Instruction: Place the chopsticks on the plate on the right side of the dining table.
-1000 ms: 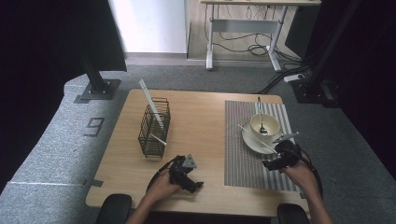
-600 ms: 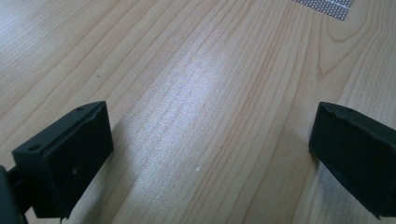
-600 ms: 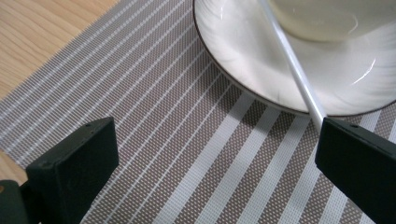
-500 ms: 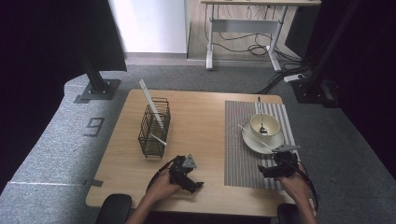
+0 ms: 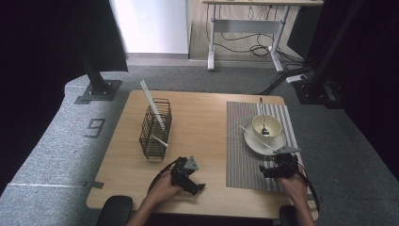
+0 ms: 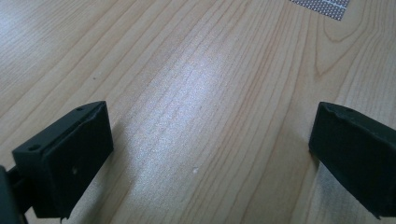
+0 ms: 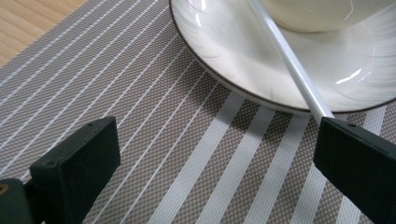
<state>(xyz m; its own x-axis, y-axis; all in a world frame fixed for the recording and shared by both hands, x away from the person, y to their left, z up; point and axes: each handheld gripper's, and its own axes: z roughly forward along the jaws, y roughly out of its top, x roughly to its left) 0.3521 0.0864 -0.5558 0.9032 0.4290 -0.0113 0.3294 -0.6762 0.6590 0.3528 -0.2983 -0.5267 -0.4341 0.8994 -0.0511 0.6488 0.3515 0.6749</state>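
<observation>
White chopstick (image 7: 292, 63) lies across the saucer (image 7: 224, 56); the right gripper (image 7: 219, 163), jaws spread, must next straddle it; left gripper (image 6: 210, 154) rests spread.

Two black jaws wide apart above bare wooden table (image 6: 201, 93), striped placemat (image 6: 322, 4) corner at top edge.

The high view looks forward and down over the whole table (image 5: 202, 117). Both gripper views sit close and low; the right one shares the striped placemat (image 7: 187, 154) and saucer (image 7: 280, 70) with it.
</observation>
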